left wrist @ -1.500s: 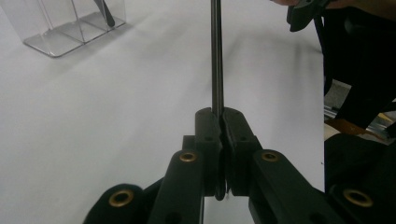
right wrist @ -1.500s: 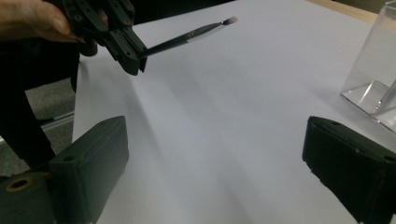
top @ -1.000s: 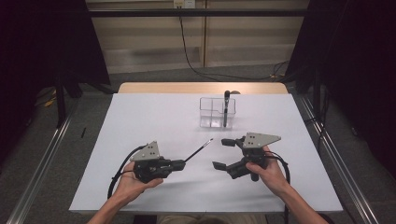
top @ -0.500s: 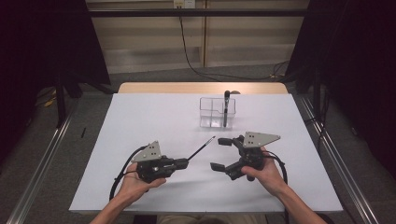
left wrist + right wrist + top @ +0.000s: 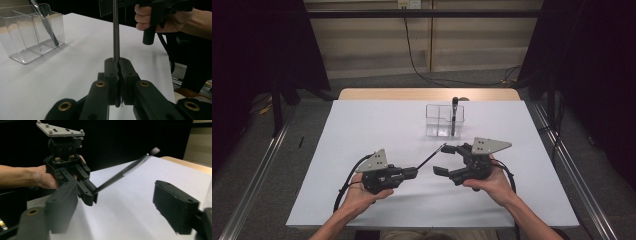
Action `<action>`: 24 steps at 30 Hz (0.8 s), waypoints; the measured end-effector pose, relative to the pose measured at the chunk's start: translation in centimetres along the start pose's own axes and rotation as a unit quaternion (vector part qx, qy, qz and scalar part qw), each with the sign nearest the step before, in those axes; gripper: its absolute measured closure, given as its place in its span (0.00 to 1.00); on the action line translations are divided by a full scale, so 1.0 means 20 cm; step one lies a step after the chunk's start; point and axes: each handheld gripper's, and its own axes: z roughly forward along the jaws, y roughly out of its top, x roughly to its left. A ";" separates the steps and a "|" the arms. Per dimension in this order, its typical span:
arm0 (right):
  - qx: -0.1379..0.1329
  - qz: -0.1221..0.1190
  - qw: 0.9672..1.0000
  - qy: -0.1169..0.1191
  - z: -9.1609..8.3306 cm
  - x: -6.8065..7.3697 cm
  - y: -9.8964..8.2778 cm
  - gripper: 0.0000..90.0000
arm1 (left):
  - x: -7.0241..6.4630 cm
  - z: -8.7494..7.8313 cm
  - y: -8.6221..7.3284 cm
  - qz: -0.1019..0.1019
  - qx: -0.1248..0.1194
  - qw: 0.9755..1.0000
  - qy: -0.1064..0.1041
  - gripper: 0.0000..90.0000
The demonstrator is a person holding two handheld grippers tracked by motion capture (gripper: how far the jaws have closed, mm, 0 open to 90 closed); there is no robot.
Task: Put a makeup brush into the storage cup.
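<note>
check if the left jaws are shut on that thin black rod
Shut: the left gripper pinches the rod between its pads.

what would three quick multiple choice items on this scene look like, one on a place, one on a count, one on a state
1. Where does the clear organiser stand?
A. on the far half of the white table
B. on the floor
C. in the person's left hand

2. How many tools stand in the organiser?
A. none
B. one
C. four

3. How do the left tongs stand?
A. wide open
B. shut on the thin dark rod
C. lying on the floor

Answers:
1. A, in the high view it sits on the table beyond both hands.
2. B, a single dark tool leans in one compartment.
3. B, the left gripper view shows the rod pinched between the closed jaws, while the right tongs gape beside its far end.
</note>
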 end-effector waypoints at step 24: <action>-0.004 0.050 0.998 0.042 0.02 -0.04 -0.01 0.87 | -0.01 0.06 -0.03 0.013 0.019 1.000 -0.009 0.95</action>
